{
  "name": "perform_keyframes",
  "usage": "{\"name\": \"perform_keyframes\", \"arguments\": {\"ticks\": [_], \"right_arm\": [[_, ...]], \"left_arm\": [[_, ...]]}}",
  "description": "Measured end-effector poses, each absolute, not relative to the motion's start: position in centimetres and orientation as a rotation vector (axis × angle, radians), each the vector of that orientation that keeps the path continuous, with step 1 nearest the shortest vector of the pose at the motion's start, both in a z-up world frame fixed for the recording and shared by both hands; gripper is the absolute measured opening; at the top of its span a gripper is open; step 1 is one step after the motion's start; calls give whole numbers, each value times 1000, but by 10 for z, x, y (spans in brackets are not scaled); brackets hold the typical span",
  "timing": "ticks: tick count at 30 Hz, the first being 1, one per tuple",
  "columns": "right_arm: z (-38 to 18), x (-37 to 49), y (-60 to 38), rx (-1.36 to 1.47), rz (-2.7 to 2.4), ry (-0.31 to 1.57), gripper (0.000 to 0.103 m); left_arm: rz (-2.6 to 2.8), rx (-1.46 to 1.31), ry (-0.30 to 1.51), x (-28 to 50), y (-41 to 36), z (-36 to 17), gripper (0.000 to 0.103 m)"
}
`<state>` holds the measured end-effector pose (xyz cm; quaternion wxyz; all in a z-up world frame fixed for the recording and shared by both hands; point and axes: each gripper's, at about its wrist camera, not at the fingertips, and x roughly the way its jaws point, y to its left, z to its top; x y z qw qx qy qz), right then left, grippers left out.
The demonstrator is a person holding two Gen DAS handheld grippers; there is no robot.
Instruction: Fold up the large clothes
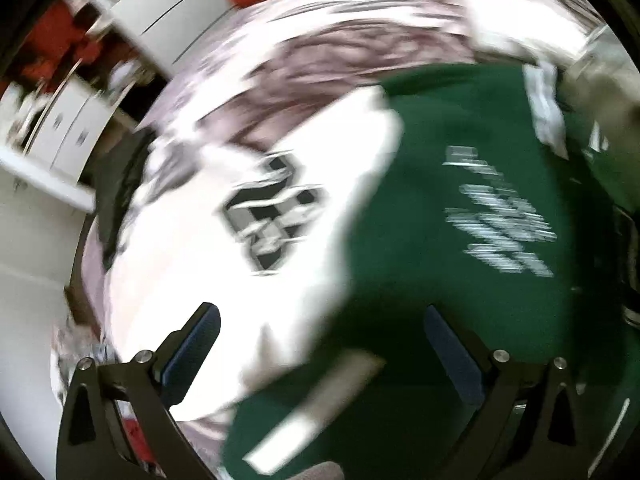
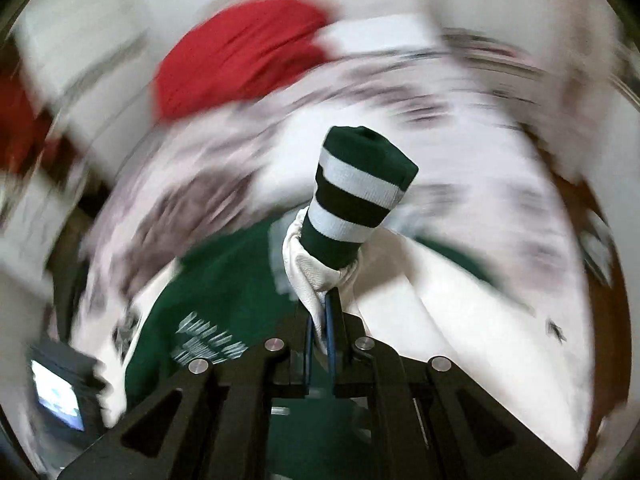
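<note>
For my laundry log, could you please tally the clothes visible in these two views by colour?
Green-and-white varsity jacket with striped cuff: 1, its sleeve pinched in the right gripper.
Red fabric garment: 1.
Total: 2, lying on a blurred pink patterned bedspread; the left gripper is open.

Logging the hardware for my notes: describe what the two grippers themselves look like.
Both look alike. The left gripper has matte black angular linkage arms with triangular cut-outs, round silver pivot bolts, and flat fingers faced with dark blue ribbed pads. The right gripper shows the same black frame, silver bolts and blue pads. No cables or markings are visible.
</note>
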<state>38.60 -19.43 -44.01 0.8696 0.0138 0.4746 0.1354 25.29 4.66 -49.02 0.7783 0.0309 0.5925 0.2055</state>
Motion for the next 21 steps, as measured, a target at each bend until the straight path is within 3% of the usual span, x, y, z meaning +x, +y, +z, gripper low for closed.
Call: {"name": "perform_keyframes", "arguments": {"ticks": [5, 8, 11, 16, 21], "right_arm": [[-541, 377, -41, -188, 461, 1189, 7], [-569, 370, -34, -106, 473, 1355, 17], [-546, 349, -94, 185, 422, 1381, 50], [-512, 265, -260, 494, 1, 1356, 50], [-569, 189, -371, 535, -352, 1605, 50]], "left_arm": [[474, 35, 1304, 240, 92, -501, 103], [449, -18, 1313, 235, 102, -503, 103], [421, -74, 1324, 235, 101, -498, 103], [343, -72, 1307, 253, 75, -482, 103], [275, -1, 1278, 280, 32, -480, 103]]}}
